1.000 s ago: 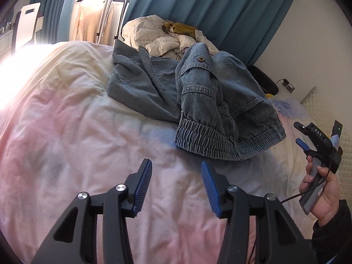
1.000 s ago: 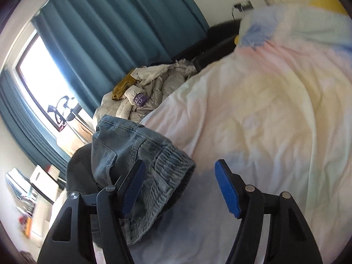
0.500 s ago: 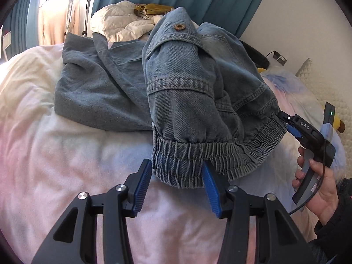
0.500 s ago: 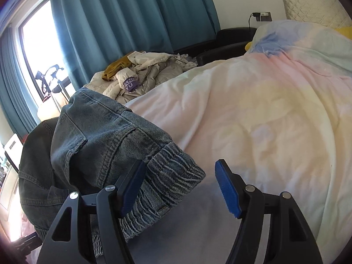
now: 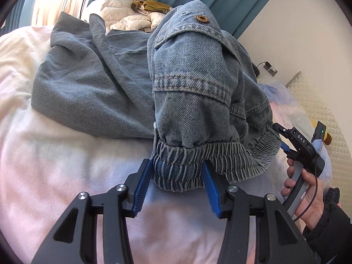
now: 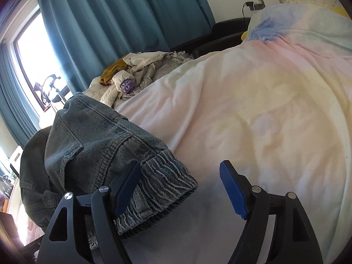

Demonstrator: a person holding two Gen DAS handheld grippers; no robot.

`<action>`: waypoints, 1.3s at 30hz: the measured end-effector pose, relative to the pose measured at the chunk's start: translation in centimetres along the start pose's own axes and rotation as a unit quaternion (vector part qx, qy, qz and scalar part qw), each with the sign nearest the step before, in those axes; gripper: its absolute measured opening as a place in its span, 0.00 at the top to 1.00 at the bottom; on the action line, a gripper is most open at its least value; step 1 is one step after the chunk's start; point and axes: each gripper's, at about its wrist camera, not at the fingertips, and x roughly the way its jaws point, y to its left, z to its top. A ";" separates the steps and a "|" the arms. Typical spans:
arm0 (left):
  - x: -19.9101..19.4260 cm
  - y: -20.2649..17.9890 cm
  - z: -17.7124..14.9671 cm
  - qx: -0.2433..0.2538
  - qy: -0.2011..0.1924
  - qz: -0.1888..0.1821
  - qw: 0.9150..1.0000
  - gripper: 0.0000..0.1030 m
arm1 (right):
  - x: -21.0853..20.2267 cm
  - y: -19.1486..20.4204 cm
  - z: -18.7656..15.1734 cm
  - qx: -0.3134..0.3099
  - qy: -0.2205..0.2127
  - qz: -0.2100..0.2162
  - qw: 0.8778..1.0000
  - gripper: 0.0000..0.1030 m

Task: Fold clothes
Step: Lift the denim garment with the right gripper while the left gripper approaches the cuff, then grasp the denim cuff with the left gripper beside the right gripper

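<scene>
A: Where is the garment now?

B: The denim jacket point(image 5: 193, 92) lies bunched on the pastel duvet point(image 5: 55, 165), with its ribbed hem point(image 5: 198, 160) toward us. At the left corner of the hem the left gripper point(image 5: 176, 189) has its blue pads on both sides of the ribbing. They look to touch the cloth or stand just beside it, but they are not squeezing it yet.

A: And the other side?

B: At the right corner of the hem the right gripper point(image 6: 179, 190) is spread wide and its jaws are opening. The hem corner lies between the jaws, against the left pad only; the right pad is over bare duvet.

A: How to do this step well?

B: I think both grippers should take the thick ribbing deep between the pads, not only the edge, and close at the same time. Then the hem can lift evenly and not twist.

A: Any writing?

B: "DAS" on the right gripper's body point(image 5: 301, 138). A purple label point(image 6: 127, 86) in the clothes pile point(image 6: 140, 72) has letters, perhaps "ANO", not sure.
</scene>
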 end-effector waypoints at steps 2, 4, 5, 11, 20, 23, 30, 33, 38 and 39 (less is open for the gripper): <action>0.3 0.3 -0.1 0.002 0.003 0.002 1.000 0.52 | 0.2 -0.2 0.0 0.010 0.002 0.014 1.000 0.27; 0.7 0.7 -0.1 0.004 0.003 0.001 1.000 0.51 | 0.4 -0.5 0.0 0.025 0.007 0.037 0.999 0.27; 0.8 1.1 -0.2 -0.002 0.003 -0.004 1.000 0.50 | 0.6 -0.7 -0.1 0.034 0.011 0.054 0.998 0.27; 0.6 1.7 -0.5 -0.012 0.004 -0.012 1.000 0.50 | 1.1 1.7 -0.7 -0.006 0.034 0.079 0.996 0.27; 0.4 0.7 -1.0 0.005 0.015 -0.023 1.000 0.46 | 0.7 1.4 -0.4 0.014 0.041 0.031 0.999 0.84; 0.4 0.2 -1.3 0.016 0.015 -0.034 0.999 0.46 | 0.8 0.9 0.0 0.024 0.036 0.019 0.999 0.84; 0.1 0.8 -0.9 0.025 0.014 -0.038 0.999 0.46 | 1.6 -0.1 0.1 0.032 0.044 0.000 0.999 0.84; 1.0 1.7 -0.4 -0.017 0.017 -0.057 0.998 0.46 | 1.4 0.3 0.1 0.020 0.040 0.001 0.999 0.84; 0.7 2.4 -0.9 -0.044 0.012 -0.057 0.997 0.47 | 0.5 0.6 0.5 0.029 0.033 0.019 0.999 0.84; 0.4 2.1 -1.0 -0.040 0.009 -0.051 0.998 0.48 | 0.2 0.8 0.6 0.027 0.030 0.020 0.999 0.85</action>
